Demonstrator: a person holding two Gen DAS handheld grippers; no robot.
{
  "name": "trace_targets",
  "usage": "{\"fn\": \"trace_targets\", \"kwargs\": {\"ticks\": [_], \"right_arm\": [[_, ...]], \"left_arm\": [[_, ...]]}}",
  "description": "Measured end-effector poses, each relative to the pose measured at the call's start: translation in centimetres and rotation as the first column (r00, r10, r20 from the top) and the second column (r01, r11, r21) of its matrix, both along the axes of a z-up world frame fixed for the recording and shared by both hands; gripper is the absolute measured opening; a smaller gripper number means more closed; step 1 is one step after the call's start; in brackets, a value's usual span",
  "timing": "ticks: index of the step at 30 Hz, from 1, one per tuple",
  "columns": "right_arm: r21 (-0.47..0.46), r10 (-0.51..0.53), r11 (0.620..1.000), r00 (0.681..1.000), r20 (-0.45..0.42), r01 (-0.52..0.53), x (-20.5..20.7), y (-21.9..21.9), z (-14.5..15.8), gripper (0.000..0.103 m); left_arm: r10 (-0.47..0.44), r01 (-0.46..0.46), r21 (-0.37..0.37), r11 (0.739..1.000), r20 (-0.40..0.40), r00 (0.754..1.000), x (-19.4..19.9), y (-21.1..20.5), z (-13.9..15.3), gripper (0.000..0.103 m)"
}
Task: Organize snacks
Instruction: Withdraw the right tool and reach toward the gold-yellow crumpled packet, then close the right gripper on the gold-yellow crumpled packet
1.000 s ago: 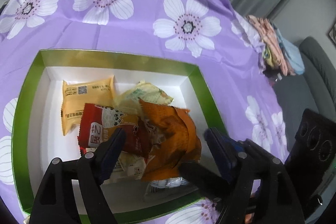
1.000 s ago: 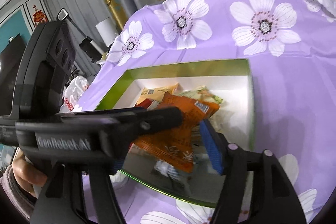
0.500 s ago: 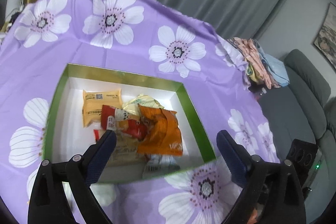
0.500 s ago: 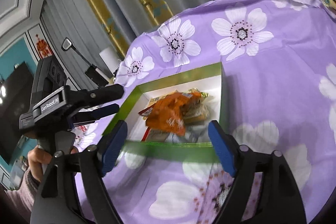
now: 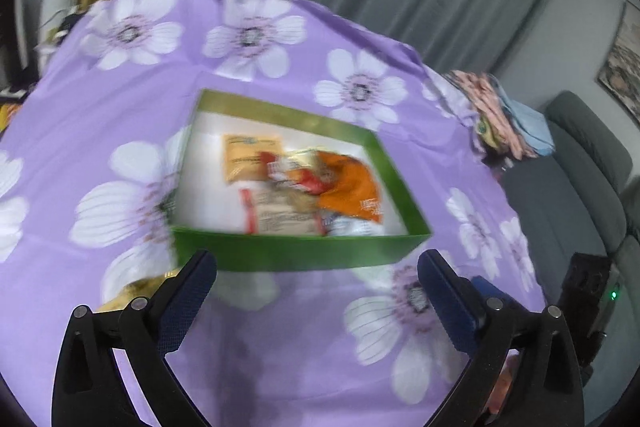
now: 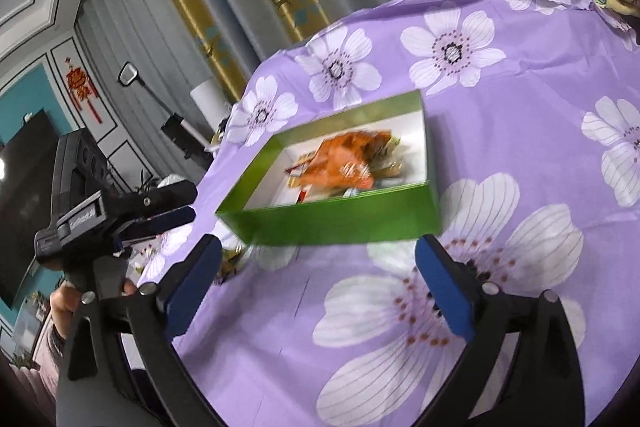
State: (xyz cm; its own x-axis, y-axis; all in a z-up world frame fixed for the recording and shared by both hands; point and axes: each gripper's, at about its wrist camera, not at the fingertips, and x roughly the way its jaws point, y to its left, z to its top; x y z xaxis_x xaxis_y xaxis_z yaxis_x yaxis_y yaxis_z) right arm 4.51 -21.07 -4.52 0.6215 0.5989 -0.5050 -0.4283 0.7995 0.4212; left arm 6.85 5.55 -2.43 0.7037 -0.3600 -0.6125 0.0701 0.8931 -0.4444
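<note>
A green box [image 5: 304, 251] with a white inside stands on the purple flowered cloth [image 5: 280, 347]. In it lie an orange packet [image 5: 348, 187], a yellow packet [image 5: 248, 159], a red one [image 5: 308, 181] and other wrappers. My left gripper [image 5: 316, 267] hangs in front of the box's near wall, its jaws opening with nothing between them. My right gripper [image 6: 318, 249] is also just before the box [image 6: 340, 223], jaws opening and empty. The orange packet [image 6: 340, 163] tops the pile. In the right wrist view, the left gripper [image 6: 190, 203] is at the left.
A gold wrapper [image 5: 136, 291] lies on the cloth by my left finger. Folded clothes [image 5: 504, 115] are stacked at the table's far right edge, with a grey sofa [image 5: 580, 167] beyond. A person's hand [image 6: 64, 307] holds the left gripper. Curtains hang behind.
Both grippers have pulled back out of the box toward the near side and opened wider. The orange packet now lies free on the pile.
</note>
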Motion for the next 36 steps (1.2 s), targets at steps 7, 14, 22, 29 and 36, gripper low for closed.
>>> {"fn": "trace_targets", "kwargs": {"ticks": [7, 14, 22, 29, 36], "right_arm": [[-0.043, 0.052, 0.998, 0.996, -0.068, -0.055, -0.2, 2.5, -2.4, 0.098], [-0.096, 0.152, 0.982, 0.981, -0.124, -0.164, -0.2, 7.2, -4.4, 0.098], [-0.122, 0.279, 0.948, 0.951, -0.133, -0.295, -0.4, 13.3, -5.2, 0.097], [-0.127, 0.342, 0.926, 0.932, -0.118, -0.356, 1.1, 17.8, -5.1, 0.097], [-0.164, 0.399, 0.895, 0.909, -0.12, -0.415, 2.9, 21.2, -5.3, 0.096]], "left_arm": [[0.219, -0.221, -0.088, 0.971, -0.03, 0.975, -2.2, 8.1, -2.9, 0.1], [0.205, -0.224, -0.19, 0.956, -0.114, 0.972, -1.8, 10.3, -6.6, 0.1], [0.099, -0.142, -0.356, 0.923, -0.137, 0.986, -1.6, 11.5, -8.7, 0.1], [0.077, -0.133, -0.361, 0.923, -0.165, 0.983, -1.4, 11.4, -9.4, 0.1], [0.062, -0.123, -0.379, 0.917, -0.169, 0.984, -1.5, 11.4, -9.6, 0.1]]}}
